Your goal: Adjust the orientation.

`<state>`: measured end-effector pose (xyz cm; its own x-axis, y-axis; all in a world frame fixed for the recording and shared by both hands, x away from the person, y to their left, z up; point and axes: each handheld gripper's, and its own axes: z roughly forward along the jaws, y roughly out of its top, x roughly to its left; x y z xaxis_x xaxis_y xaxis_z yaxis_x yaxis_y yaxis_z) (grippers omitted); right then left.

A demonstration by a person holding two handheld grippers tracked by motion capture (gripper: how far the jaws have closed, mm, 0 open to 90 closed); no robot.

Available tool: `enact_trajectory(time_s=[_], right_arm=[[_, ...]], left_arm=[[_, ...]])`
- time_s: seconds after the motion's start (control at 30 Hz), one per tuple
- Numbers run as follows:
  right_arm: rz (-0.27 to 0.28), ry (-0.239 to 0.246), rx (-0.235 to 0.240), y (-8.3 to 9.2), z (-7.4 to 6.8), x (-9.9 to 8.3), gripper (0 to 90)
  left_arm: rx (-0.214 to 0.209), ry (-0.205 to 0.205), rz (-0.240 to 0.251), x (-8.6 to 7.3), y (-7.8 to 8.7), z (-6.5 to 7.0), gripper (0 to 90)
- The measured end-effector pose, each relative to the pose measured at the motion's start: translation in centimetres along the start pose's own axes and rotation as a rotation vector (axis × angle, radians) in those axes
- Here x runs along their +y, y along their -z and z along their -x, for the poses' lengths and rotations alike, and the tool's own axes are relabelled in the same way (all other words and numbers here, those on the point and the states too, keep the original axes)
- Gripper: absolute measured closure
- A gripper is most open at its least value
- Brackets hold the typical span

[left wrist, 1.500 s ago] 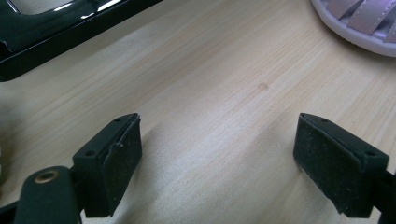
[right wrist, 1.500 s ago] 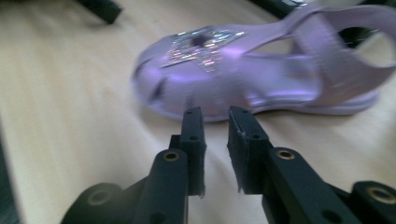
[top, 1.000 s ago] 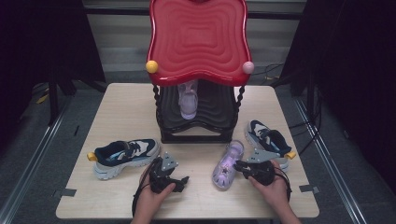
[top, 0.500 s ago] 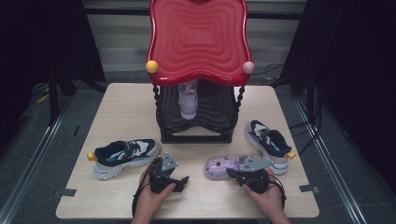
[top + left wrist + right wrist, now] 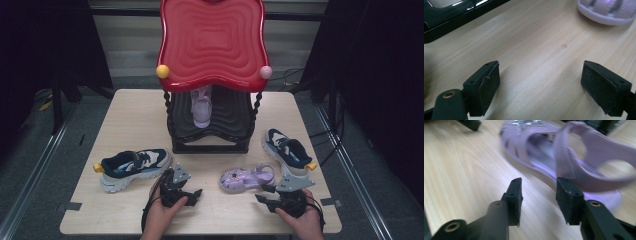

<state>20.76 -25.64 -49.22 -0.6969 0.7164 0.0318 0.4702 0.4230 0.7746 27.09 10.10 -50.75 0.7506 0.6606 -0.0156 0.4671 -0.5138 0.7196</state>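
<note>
at the near edge of the worktop (image 5: 125,125) two hands come in from the bottom. the left hand (image 5: 162,215) holds the left gripper (image 5: 192,194), which lies low over the wood and points to the right. in the left gripper view its two black jaws stand wide apart, with only bare wood between them. it holds nothing.

the right hand (image 5: 302,222) holds the right gripper (image 5: 264,192), which points at the purple sandal (image 5: 247,177). its jaws have just been opening. in the right gripper view they stand partly open, with a small gap and nothing in it. the pads do not press on the sandal, which lies just past the tips, a bit blurry.

the purple sandal lies flat on the worktop, toe to the left and heel strap to the right, between the two grippers and a little farther back. its heel end is close to a dark blue sneaker (image 5: 286,150) that sits on the right side of the worktop.

on the left side lies another dark blue sneaker (image 5: 132,167), with a white sole, just beside the left gripper.

farther back, in the middle, stands a black shoe rack (image 5: 230,122) with twisted posts and a wavy red top (image 5: 212,42). a second purple sandal (image 5: 201,107) sits on its shelf, under the red top. a yellow ball (image 5: 162,71) and a pink ball (image 5: 265,72) sit at the front corners of the top.
</note>
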Motion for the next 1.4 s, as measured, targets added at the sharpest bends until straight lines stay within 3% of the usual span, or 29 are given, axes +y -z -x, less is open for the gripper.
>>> enact_trajectory(time_s=[0.27, 0.4, 0.63, 1.03, 1.13, 1.2, 1.3, 1.4], right_arm=[[0.011, -0.078, -0.083, 0.9, 2.6, -1.0, 35.0], [-0.017, -0.057, -0.120, -0.1, 3.4, -0.9, 26.6], [-0.047, -0.049, -0.088, -1.7, 3.8, -0.6, 21.5], [-0.040, -0.057, -0.032, 0.3, 2.1, -1.9, 24.3], [-0.010, -0.040, -0.081, 0.7, 1.8, -1.9, 19.8], [0.000, -0.036, -0.075, 0.7, 2.2, -1.6, 17.9], [-0.029, -0.022, -0.056, -0.3, 2.7, -1.3, 15.5], [-0.053, -0.001, -0.071, -1.3, 2.9, -1.1, 15.2]], left_arm=[[0.000, -0.002, 0.001, 0.0, 0.0, 0.0, 15.4], [0.001, -0.001, -0.001, 0.0, 0.0, 0.0, 15.4], [-0.003, -0.001, 0.000, 0.0, 0.0, 0.0, 15.2], [0.001, -0.006, 0.002, 0.0, 0.0, 0.0, 15.4], [0.001, -0.006, 0.002, 0.0, 0.0, 0.0, 15.4], [0.001, -0.006, 0.002, 0.0, 0.0, 0.0, 15.5], [0.000, -0.005, 0.002, 0.0, 0.0, 0.0, 15.4], [-0.001, -0.005, 0.003, 0.0, 0.0, 0.0, 15.4]])
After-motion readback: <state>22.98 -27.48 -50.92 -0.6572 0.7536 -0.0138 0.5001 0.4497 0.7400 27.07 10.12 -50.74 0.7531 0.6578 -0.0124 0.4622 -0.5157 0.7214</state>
